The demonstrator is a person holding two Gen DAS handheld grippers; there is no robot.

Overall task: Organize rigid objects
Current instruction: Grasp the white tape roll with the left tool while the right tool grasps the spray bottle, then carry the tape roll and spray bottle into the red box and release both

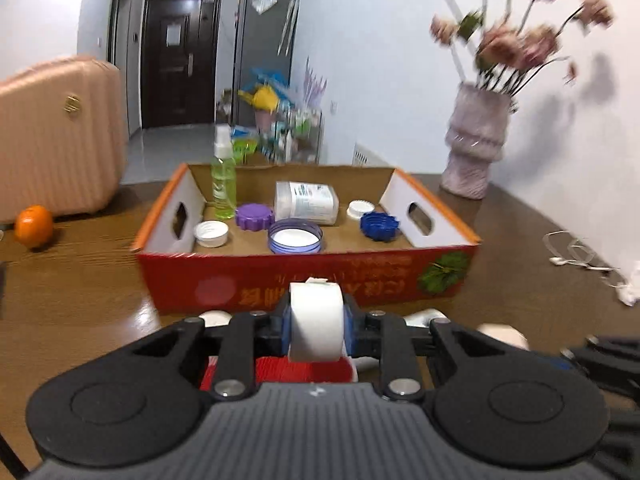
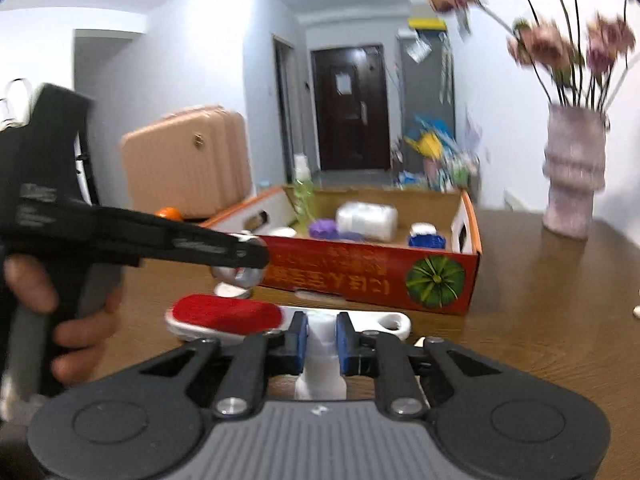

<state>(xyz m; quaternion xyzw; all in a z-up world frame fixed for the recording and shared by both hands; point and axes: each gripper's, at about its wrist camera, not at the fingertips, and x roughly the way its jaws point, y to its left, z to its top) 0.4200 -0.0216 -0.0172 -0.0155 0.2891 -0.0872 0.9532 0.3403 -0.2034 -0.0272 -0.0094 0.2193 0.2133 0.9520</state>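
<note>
A red cardboard box (image 1: 304, 280) stands on the wooden table and holds a green spray bottle (image 1: 224, 184), a clear jar on its side (image 1: 306, 202) and several lids. My left gripper (image 1: 316, 320) is shut on a white tape roll (image 1: 316, 320), held just in front of the box. My right gripper (image 2: 322, 340) is shut on the white handle (image 2: 322, 344) of a red lint brush (image 2: 228, 314) that lies on the table before the box (image 2: 372, 276). The left gripper (image 2: 240, 250) shows at the left of the right wrist view.
A vase of pink flowers (image 1: 476, 140) stands at the back right of the table. An orange (image 1: 34, 226) lies at the left. White earphones (image 1: 576, 254) lie at the right. A pink suitcase (image 1: 56, 136) stands beyond the table.
</note>
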